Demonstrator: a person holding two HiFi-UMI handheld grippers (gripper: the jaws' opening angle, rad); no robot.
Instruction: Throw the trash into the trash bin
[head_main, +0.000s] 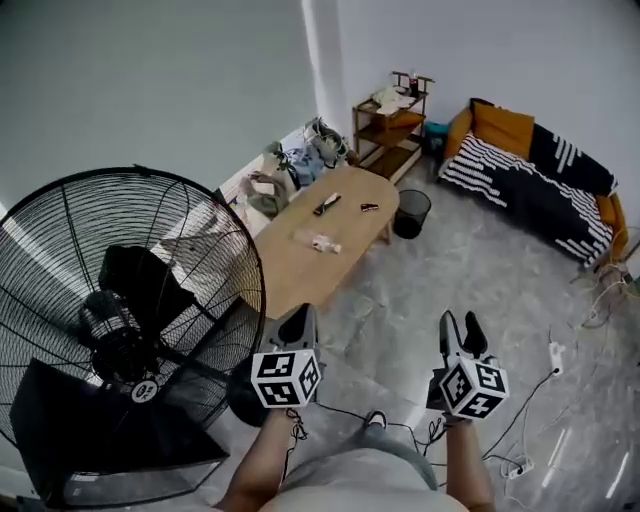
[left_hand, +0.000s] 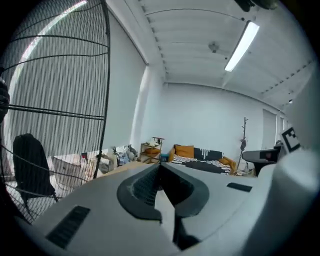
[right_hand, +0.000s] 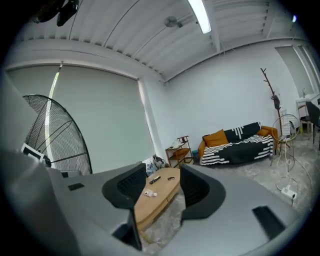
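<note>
We hold both tongs out in front of us at about the same height, well short of the long oval wooden worktop (head_main: 330, 240) that stands further into the room. The left tongs (head_main: 300, 318) are closed, their dark pads meeting at the tips with nothing between them (left_hand: 160, 167). The right tongs (head_main: 461, 328) stand wide and empty; through their gap (right_hand: 162, 177) we see the worktop and the pale floor (head_main: 450, 270).

The small crumpled white piece of trash (head_main: 325, 243) lies near the middle of the worktop, untouched and well apart from both tongs; it also shows in the right gripper view (right_hand: 150, 193). Beyond it on the same surface lie a black remote-shaped object (head_main: 327, 204) and a small dark item (head_main: 369, 207). The black wire-mesh trash bin (head_main: 411, 213) stands on the floor just beside the far right end of the worktop.

A large black floor fan (head_main: 120, 300) fills the space to our left, close beside the left tongs. Against the far wall are a low wooden shelf unit (head_main: 390, 125) and a sofa with orange cushions and a black-and-white striped throw (head_main: 530, 170). A white power strip (head_main: 556, 352) and cables lie on the floor to the right.
</note>
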